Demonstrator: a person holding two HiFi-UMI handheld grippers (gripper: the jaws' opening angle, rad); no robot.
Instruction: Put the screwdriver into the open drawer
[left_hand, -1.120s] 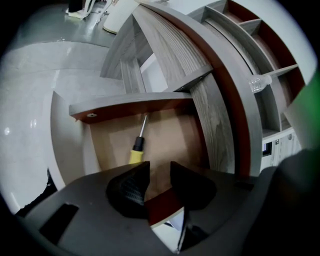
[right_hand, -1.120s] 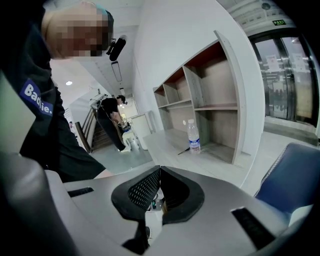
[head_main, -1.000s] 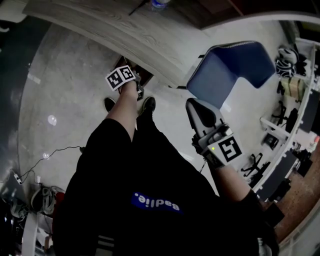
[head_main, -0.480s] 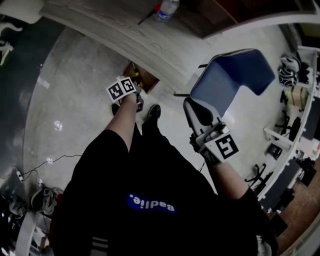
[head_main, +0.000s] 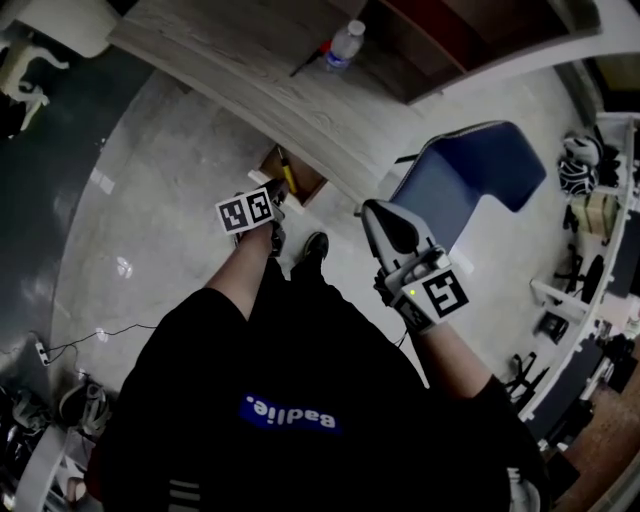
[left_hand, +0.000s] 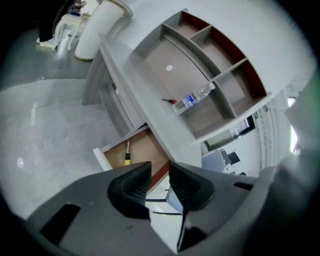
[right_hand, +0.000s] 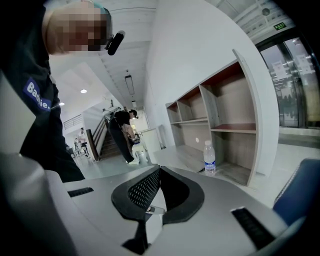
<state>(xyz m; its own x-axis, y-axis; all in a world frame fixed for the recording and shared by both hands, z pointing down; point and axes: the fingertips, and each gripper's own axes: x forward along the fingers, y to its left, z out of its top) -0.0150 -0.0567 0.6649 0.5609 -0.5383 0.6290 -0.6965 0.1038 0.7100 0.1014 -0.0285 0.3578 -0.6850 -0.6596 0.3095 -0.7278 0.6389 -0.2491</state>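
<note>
The screwdriver (left_hand: 127, 154) lies flat inside the open drawer (left_hand: 102, 157), its yellow handle toward the front panel, so the placing step looks done. The left gripper (left_hand: 159, 171) hangs above and well apart from it, its 2 jaws parted but closing with nothing between them, while the right gripper (right_hand: 159, 170) has its jaws together and empty. What remains seems only to keep both grippers clear of the drawer.

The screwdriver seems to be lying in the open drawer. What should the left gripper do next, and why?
Probably pull the left gripper away from the drawer and stop: the screwdriver lies inside it, and the gripper's closing jaws hold nothing, so the job looks done.
</note>
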